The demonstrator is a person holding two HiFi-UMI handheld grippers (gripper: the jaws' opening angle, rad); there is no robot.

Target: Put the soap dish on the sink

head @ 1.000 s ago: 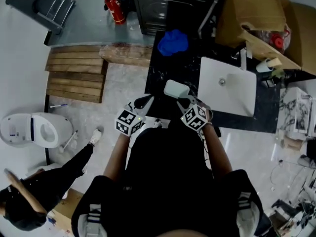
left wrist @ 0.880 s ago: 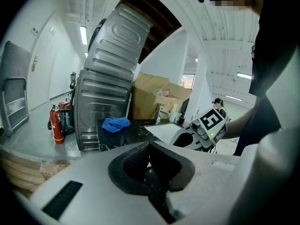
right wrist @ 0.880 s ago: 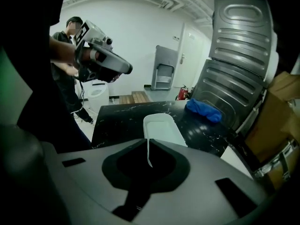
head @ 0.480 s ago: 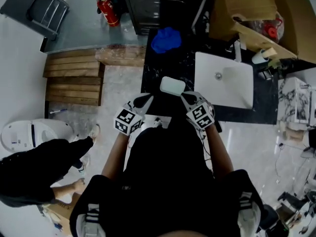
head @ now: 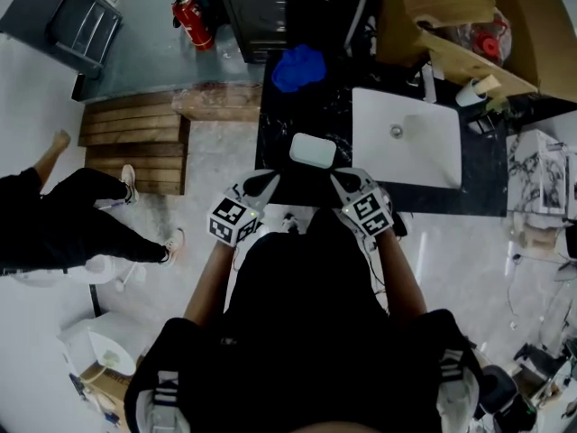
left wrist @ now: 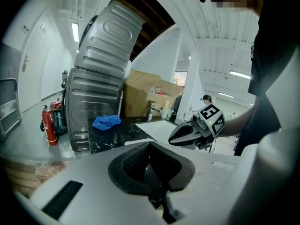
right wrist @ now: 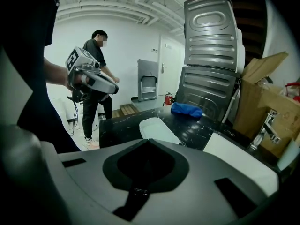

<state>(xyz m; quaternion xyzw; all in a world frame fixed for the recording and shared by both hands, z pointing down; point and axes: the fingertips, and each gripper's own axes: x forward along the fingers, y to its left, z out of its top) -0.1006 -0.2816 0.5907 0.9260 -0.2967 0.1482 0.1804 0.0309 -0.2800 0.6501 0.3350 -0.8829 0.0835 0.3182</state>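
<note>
The soap dish (head: 313, 151) is a white rounded tray lying on the black marble counter (head: 279, 124), just left of the white sink (head: 406, 138). In the right gripper view the soap dish (right wrist: 157, 129) lies straight ahead past the jaws, with the sink (right wrist: 239, 158) to its right. My left gripper (head: 261, 185) hovers at the counter's near edge, below and left of the dish, shut and holding nothing. My right gripper (head: 344, 181) is just below and right of the dish, also shut and holding nothing. Neither gripper touches the dish.
A blue cloth (head: 297, 68) lies at the back of the counter. A faucet (head: 426, 84) and cardboard boxes (head: 451, 16) stand behind the sink. A person (head: 54, 224) walks on the floor at left, near wooden pallets (head: 135, 142). A red fire extinguisher (head: 187, 16) stands far back.
The bystander has walked from the lower left up toward the pallets. Both grippers have stayed shut near the counter edge; the soap dish has not moved on the counter.
</note>
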